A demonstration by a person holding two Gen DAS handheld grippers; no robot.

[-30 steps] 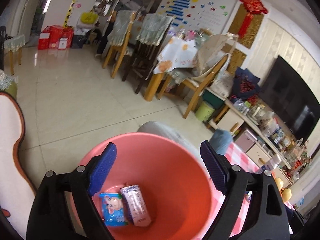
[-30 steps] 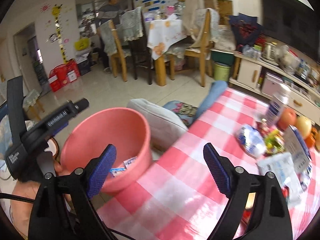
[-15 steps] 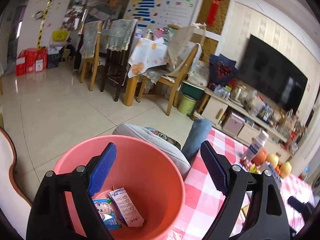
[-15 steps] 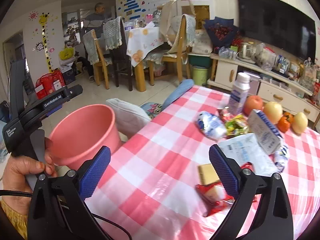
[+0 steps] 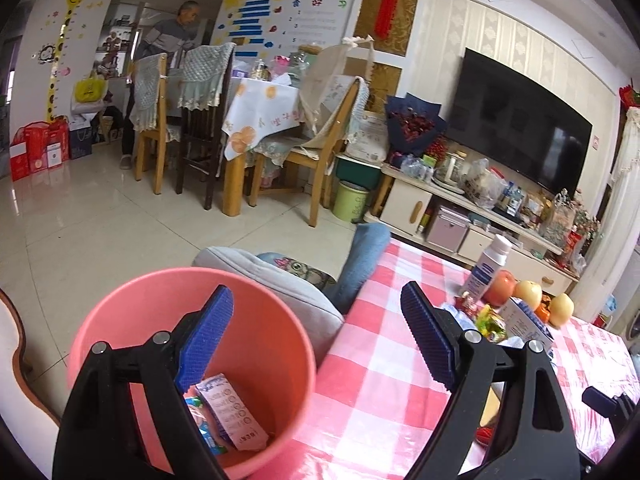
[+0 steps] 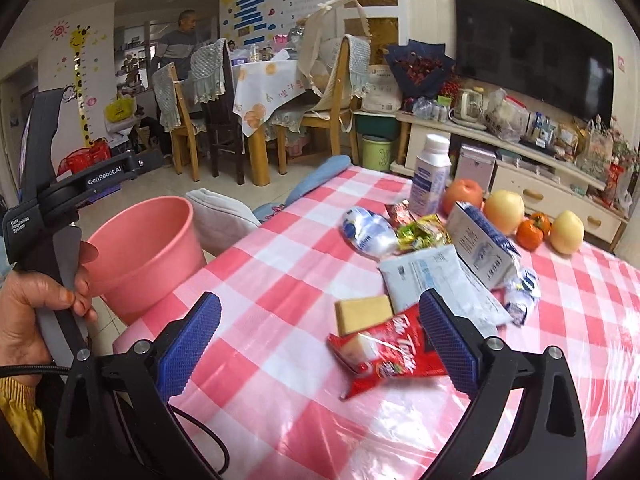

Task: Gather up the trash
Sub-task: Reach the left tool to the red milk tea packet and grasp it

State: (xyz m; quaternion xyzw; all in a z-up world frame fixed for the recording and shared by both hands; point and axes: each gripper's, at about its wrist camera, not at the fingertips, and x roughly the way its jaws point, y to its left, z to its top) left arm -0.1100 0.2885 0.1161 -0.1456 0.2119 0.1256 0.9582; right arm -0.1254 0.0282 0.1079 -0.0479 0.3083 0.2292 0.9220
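Observation:
A pink bucket (image 5: pixel 120 312) stands beside the table's left edge with a few wrappers (image 5: pixel 236 420) at its bottom; it also shows in the right wrist view (image 6: pixel 148 248). My left gripper (image 5: pixel 316 332) is open and empty over the bucket's rim. My right gripper (image 6: pixel 320 344) is open and empty above the checked table (image 6: pixel 280 400), close to a red snack wrapper (image 6: pixel 384 356). A tan block (image 6: pixel 362 314), a white-blue bag (image 6: pixel 436 284), a small carton (image 6: pixel 480 244), a green-yellow wrapper (image 6: pixel 420 232) and a white-blue pouch (image 6: pixel 368 232) lie beyond it.
A white bottle (image 6: pixel 430 176), apples (image 6: pixel 504 212) and small orange fruits (image 6: pixel 530 234) stand at the table's far side. A grey cushion (image 6: pixel 224 220) lies next to the bucket. Dining chairs (image 5: pixel 192 120), a TV cabinet (image 5: pixel 480 216) and a person (image 5: pixel 172 40) are further back.
Both grippers have swung right, from over the bucket towards the table. The red wrapper and other trash have come into the right wrist view. Both stay open.

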